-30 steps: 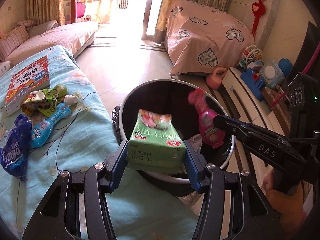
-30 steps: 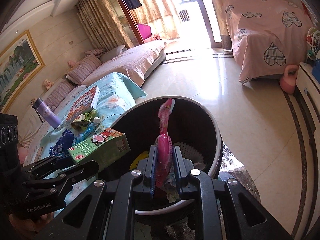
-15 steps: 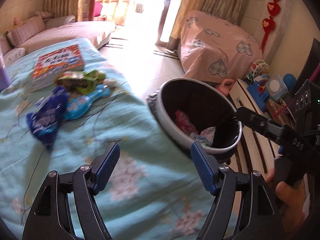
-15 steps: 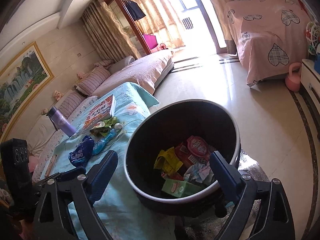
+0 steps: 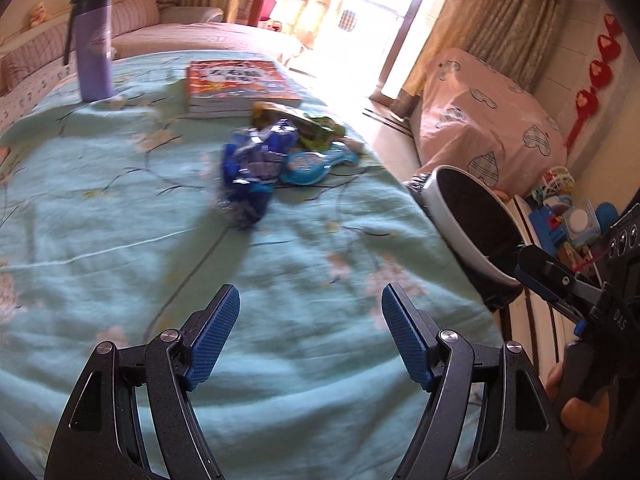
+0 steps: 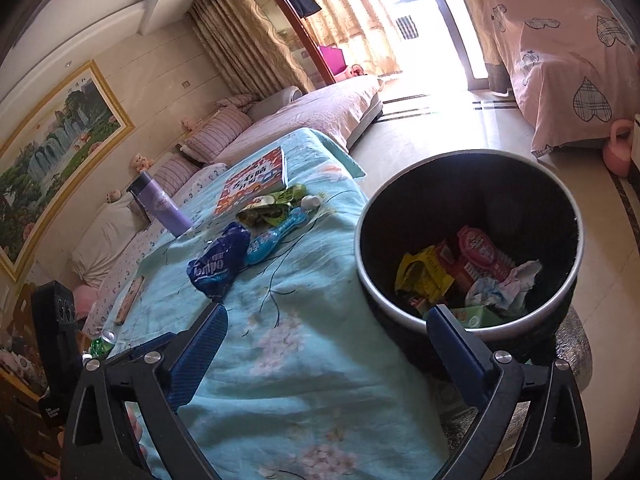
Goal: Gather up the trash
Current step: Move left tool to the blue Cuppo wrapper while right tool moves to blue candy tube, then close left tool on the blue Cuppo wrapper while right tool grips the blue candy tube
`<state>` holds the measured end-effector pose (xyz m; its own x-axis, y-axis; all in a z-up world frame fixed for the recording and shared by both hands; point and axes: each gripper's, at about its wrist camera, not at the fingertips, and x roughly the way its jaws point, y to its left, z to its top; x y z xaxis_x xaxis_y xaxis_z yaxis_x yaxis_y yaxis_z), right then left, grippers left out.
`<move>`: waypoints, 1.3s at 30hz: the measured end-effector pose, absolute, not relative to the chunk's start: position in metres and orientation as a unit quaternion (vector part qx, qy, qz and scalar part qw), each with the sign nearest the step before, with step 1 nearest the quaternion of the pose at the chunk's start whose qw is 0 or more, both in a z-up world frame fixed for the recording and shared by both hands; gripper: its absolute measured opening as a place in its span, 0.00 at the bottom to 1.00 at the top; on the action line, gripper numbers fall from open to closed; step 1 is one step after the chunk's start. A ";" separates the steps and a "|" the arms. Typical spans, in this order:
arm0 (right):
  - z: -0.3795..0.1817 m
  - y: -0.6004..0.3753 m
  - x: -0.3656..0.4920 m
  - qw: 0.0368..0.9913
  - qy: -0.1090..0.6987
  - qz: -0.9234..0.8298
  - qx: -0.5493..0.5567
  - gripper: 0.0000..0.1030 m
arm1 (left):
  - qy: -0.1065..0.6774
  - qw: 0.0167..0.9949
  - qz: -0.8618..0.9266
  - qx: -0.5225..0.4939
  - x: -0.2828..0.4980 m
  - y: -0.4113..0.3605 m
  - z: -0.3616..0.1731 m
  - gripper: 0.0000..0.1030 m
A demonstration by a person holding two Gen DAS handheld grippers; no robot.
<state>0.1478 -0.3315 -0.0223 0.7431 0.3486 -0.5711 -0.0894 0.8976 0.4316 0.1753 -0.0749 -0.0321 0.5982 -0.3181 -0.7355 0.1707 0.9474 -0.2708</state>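
A dark blue snack bag [image 5: 250, 172] [image 6: 218, 264], a light blue wrapper [image 5: 316, 162] [image 6: 276, 234] and green-yellow wrappers [image 5: 300, 122] [image 6: 268, 206] lie on the turquoise cloth-covered table [image 5: 160, 220] [image 6: 304, 344]. The round black trash bin [image 6: 468, 236] [image 5: 468, 220] stands at the table's right edge and holds pink, yellow and green packets and crumpled paper. My left gripper [image 5: 310, 334] is open and empty above the cloth, short of the blue bag. My right gripper [image 6: 332, 348] is open and empty over the table edge, beside the bin.
A red book [image 5: 236, 82] [image 6: 252, 182] and a purple flask [image 5: 94, 48] [image 6: 160, 204] stand at the table's far end. A sofa [image 6: 312, 120] lies behind. A pink-covered piece of furniture [image 5: 488, 124] and toys [image 5: 576, 220] are at the right.
Both grippers opened: the green box and the pink packet dropped into the bin. The left gripper swung left over the table toward the wrappers. The right gripper drew back from the bin.
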 end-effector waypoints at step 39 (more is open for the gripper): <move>-0.052 -0.239 0.258 0.890 0.395 0.130 0.187 0.71 | 0.429 0.890 -0.137 -0.071 0.256 -0.023 -0.047 0.18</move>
<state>0.2582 -0.2391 -0.0516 0.6550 0.3781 -0.6542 -0.0836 0.8967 0.4346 0.2558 -0.0231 -0.0468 0.5950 -0.3047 -0.7437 0.1832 0.9524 -0.2437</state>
